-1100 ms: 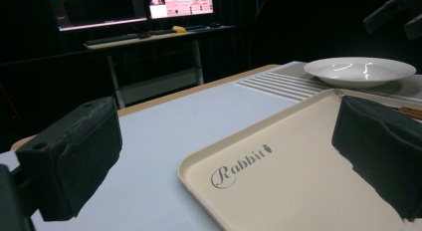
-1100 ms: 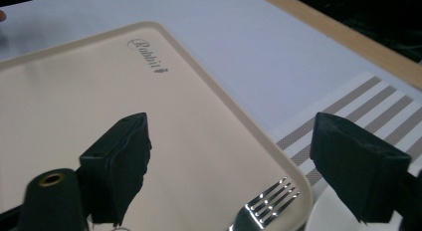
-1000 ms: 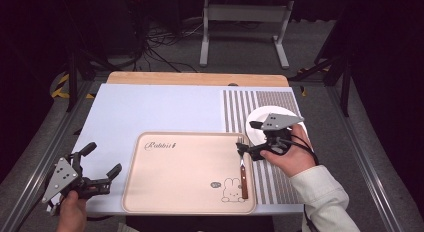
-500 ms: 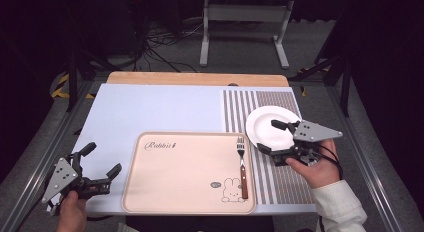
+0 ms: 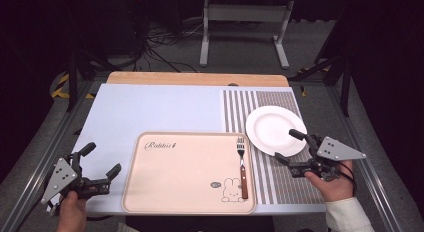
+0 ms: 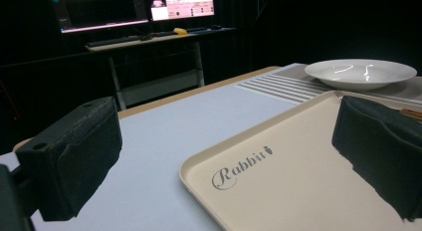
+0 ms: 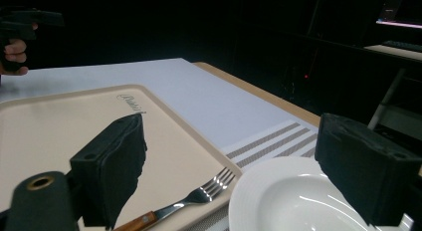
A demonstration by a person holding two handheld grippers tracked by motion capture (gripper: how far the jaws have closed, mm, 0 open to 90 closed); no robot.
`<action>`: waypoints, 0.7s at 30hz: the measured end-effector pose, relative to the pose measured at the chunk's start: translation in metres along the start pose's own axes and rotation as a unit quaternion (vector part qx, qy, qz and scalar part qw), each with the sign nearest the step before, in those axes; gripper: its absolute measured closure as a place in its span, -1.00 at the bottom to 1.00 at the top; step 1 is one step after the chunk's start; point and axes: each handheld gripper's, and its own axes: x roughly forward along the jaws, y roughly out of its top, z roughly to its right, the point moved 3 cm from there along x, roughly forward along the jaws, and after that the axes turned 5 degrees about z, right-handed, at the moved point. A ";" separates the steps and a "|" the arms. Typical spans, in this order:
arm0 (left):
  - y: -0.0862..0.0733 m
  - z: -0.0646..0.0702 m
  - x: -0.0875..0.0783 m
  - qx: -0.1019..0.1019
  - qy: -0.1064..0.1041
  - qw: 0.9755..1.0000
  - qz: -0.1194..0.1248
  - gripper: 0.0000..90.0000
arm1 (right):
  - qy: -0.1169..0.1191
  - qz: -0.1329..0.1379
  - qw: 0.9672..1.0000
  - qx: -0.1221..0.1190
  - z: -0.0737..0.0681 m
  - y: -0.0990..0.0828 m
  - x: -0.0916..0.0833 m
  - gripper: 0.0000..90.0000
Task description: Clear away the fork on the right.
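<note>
While both claws gape empty, fork (image 5: 242,164) lies lengthwise on tray (image 5: 170,192) — tines twd far edge.

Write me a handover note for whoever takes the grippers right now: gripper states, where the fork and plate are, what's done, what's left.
Left gripper: open, empty, parked off the tray's left edge.
Right gripper: open, empty, jaws spread at the plate's near right rim; no grip on it yet.
Fork: lies on the tray along its right side, tines pointing away from the person.
Plate: empty, on the striped mat, just right of the tray.
Done: fork is set on the tray.
Left, most likely: close on the plate rim and move it onto the tray, left of the fork. Approach low; the rim is shallow.
</note>
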 end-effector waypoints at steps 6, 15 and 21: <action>0.001 0.000 -0.001 0.003 -0.002 1.000 0.003 -1.00 | -0.006 0.012 1.000 0.009 0.005 -0.024 -0.017 -0.70; 0.002 0.000 -0.002 0.006 -0.006 1.000 0.007 -1.00 | -0.029 -0.004 0.999 0.029 0.015 -0.060 -0.029 -0.66; 0.002 0.000 -0.002 0.005 -0.007 1.000 0.009 -1.00 | -0.030 -0.008 0.999 0.038 0.017 -0.068 -0.029 -0.67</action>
